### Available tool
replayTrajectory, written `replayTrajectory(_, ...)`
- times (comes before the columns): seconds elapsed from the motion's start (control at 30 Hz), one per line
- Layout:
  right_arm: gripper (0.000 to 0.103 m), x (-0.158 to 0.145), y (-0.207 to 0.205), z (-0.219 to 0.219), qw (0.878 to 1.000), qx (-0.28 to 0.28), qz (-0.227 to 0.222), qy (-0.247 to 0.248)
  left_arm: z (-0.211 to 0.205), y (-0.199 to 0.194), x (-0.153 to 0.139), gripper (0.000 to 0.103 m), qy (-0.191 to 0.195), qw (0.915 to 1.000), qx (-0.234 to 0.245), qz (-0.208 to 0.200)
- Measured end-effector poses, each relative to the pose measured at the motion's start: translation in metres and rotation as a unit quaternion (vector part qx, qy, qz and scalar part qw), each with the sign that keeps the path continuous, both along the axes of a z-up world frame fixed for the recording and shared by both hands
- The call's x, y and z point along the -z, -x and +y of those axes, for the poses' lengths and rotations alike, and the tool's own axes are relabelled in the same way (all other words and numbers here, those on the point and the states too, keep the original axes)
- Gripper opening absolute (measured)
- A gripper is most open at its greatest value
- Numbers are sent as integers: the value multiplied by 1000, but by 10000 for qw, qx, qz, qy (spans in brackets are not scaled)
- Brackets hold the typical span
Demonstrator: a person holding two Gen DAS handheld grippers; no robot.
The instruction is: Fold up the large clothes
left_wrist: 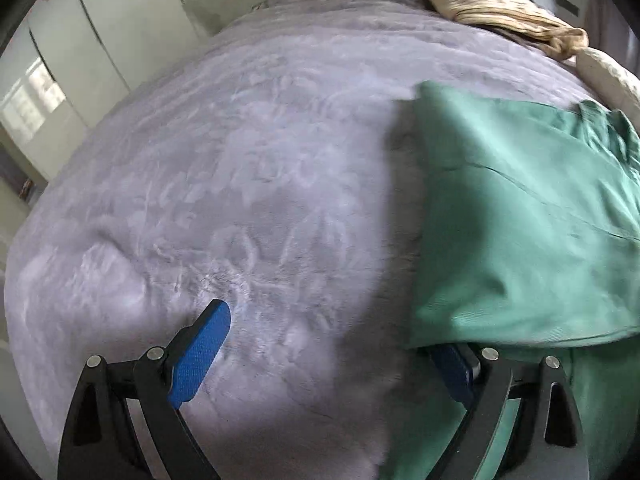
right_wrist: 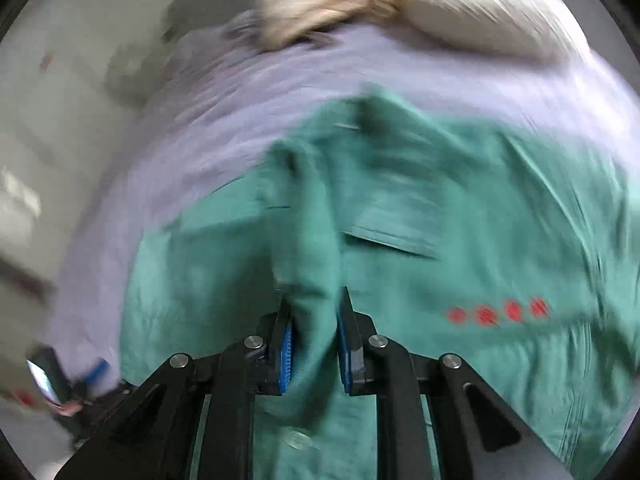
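Pinching a raised ridge of green cloth, the right gripper has its jaws closed in on the green shirt, blue pads pressing either side of the bunched fabric. The grip sits on a gathered fold and not a flat edge, presumably so that one layer can be lifted and carried over the rest. The left gripper stands wide open: one blue pad hovers over bare bedding, while the other is tucked under the near edge of the shirt, so nothing is clamped there (it looks placed to scoop up that edge next, though that is a guess).

The shirt lies on the bed, towards its right side as the left wrist camera shows it, partly doubled with a pocket slit and a row of red marks showing. Around it spreads the grey plush blanket, which gives a broad soft surface for folding. At the far edge of the bed rests a beige striped garment, set well apart from the shirt, probably awaiting its turn or already dealt with; which, I cannot tell. The right wrist view is heavily blurred.
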State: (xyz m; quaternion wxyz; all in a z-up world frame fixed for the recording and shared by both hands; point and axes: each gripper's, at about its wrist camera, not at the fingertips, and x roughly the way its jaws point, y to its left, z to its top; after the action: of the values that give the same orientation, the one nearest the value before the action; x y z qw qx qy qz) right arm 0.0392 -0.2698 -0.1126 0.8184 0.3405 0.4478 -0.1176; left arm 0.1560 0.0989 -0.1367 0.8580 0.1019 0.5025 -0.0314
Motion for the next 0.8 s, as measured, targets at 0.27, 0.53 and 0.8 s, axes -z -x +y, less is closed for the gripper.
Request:
replayTrajectory(0.27,64,22,70,-46,9876,1318,-124,-843,17,11,-19,95,-210,9944,968,370)
replayTrajectory(0.53,68,21,63,-30,9931,877,-133,-762,21,-56,-39,95,885,9916,698,638)
replayTrajectory(0.8,9,23,6,-20,9978,300,576,136,-40,-101,-14,95,936,9915,725,531)
